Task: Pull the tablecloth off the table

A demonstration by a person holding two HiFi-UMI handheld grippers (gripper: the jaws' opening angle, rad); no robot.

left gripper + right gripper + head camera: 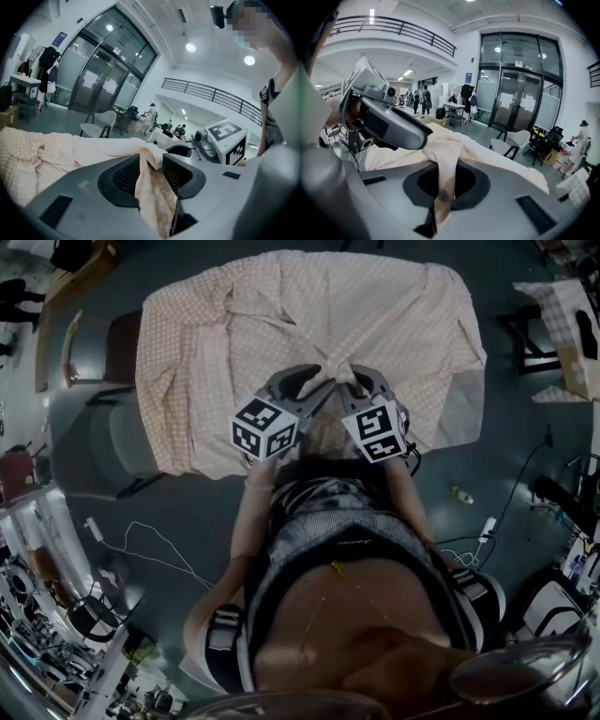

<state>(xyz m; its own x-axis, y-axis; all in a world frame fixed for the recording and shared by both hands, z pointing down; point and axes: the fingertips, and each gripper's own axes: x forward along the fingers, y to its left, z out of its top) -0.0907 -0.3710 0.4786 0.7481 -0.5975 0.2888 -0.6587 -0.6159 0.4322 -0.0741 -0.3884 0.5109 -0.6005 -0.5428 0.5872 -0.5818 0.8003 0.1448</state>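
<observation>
Surroundings: open hall with a grey floor [187, 512].
A brown-seated chair [120, 343] and a grey chair [127, 442] stand at the left in the head view. White cables [155, 540] and a white adapter [487, 526] lie on the floor. Glass doors [101, 79], a white chair [101, 124], a balcony railing [211, 96] and lit ceiling lamps [190, 47] show beyond.

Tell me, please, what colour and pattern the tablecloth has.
The tablecloth is pale peach, finely checked; clearest in head view.

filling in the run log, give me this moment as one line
phase: near-edge grasp | left tongs: apart, tablecloth fold between | right tongs: shut on tablecloth | tablecloth: rumpled, not yet pulled off
</observation>
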